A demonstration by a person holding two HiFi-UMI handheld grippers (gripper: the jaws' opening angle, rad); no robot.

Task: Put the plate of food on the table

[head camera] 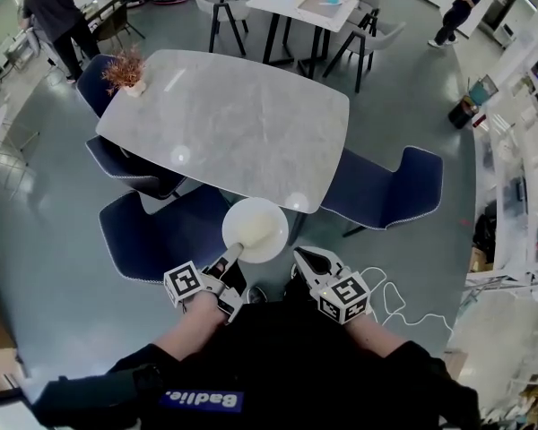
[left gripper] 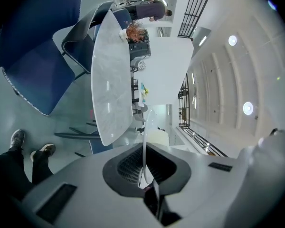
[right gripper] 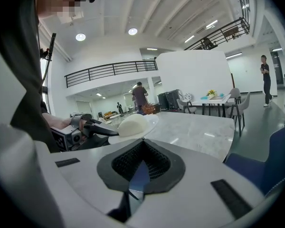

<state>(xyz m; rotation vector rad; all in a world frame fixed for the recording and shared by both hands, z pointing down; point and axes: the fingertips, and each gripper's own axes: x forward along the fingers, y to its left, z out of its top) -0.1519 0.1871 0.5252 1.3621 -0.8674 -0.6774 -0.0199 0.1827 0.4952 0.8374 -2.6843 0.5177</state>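
Note:
A white plate (head camera: 255,229) with a cream mound of food (right gripper: 131,124) hangs in the air just short of the grey marble table's (head camera: 224,124) near edge. My left gripper (head camera: 230,258) is shut on the plate's near-left rim. In the left gripper view the rim (left gripper: 144,141) runs edge-on between the jaws, with the food (left gripper: 157,137) to its right. My right gripper (head camera: 308,263) is to the right of the plate and apart from it, shut with nothing in it. In the right gripper view the left gripper (right gripper: 80,126) holds the plate (right gripper: 149,122) level.
A small potted plant (head camera: 125,72) stands on the table's far left corner. Navy chairs (head camera: 390,191) surround the table, one (head camera: 157,236) right below the plate. Farther back are a white table (head camera: 309,3) and two people (head camera: 58,16).

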